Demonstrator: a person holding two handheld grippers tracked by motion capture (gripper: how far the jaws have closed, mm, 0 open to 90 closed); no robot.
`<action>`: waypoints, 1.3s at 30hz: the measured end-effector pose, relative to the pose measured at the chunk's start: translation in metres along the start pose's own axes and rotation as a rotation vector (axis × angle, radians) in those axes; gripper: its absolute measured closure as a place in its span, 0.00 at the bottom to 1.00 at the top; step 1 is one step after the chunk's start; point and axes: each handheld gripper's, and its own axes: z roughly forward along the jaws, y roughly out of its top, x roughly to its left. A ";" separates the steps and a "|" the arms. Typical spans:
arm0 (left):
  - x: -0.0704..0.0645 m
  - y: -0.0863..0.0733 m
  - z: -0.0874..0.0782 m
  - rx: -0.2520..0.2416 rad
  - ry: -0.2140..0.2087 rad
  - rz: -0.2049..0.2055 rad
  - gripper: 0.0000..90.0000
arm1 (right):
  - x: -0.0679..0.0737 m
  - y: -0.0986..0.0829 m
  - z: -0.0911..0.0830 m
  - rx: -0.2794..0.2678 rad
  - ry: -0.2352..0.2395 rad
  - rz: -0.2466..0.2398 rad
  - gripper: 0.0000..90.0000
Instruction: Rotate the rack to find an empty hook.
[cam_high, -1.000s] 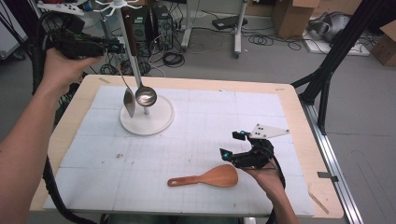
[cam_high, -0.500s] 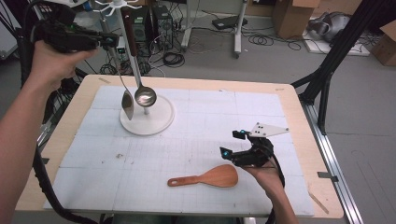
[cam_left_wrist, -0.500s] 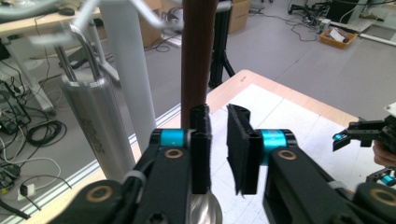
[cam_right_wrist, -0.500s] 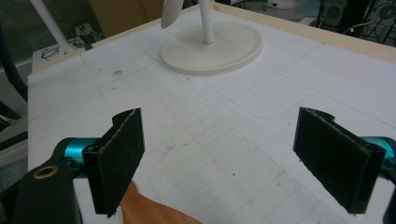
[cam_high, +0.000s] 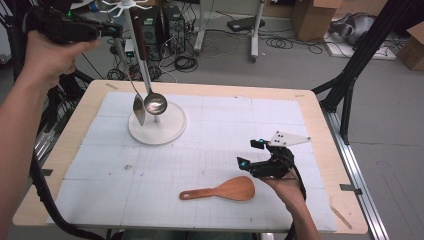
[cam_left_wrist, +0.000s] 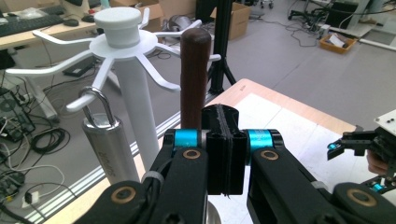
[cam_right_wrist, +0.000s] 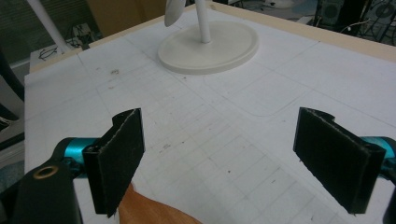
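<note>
Hanging ladle (cam_high: 150, 85) and spatula (cam_high: 135, 95) crowd the white rack (cam_left_wrist: 126, 70) — left gripper (cam_left_wrist: 223, 140) pinched together beside it, right gripper (cam_right_wrist: 229, 158) gaping over wooden paddle (cam_high: 225, 190).

**Black grippers, teal joints, bare forearms**

Both forearms are bare, with no sleeve in sight. The left gripper (cam_left_wrist: 224, 140) is black, with teal collars beside its ribbed pads and brass-ringed pivot screws on its glossy arms. The right gripper (cam_high: 250, 154), right of centre in the high view, carries a grey three-cornered plate with dark dots, teal lights and a black cable. Its pads (cam_right_wrist: 116, 154) are flat, matt and rough-edged
</note>
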 end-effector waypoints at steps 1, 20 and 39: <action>0.000 0.001 0.000 0.000 -0.001 -0.003 0.99 | 0.000 0.000 0.000 0.000 0.000 0.000 0.17; -0.004 0.010 0.002 -0.005 0.001 -0.002 1.00 | -0.002 0.000 -0.003 -0.007 -0.010 0.003 0.17; 0.006 0.014 0.004 -0.023 0.049 -0.021 1.00 | -0.002 0.000 -0.003 -0.009 -0.006 0.003 0.17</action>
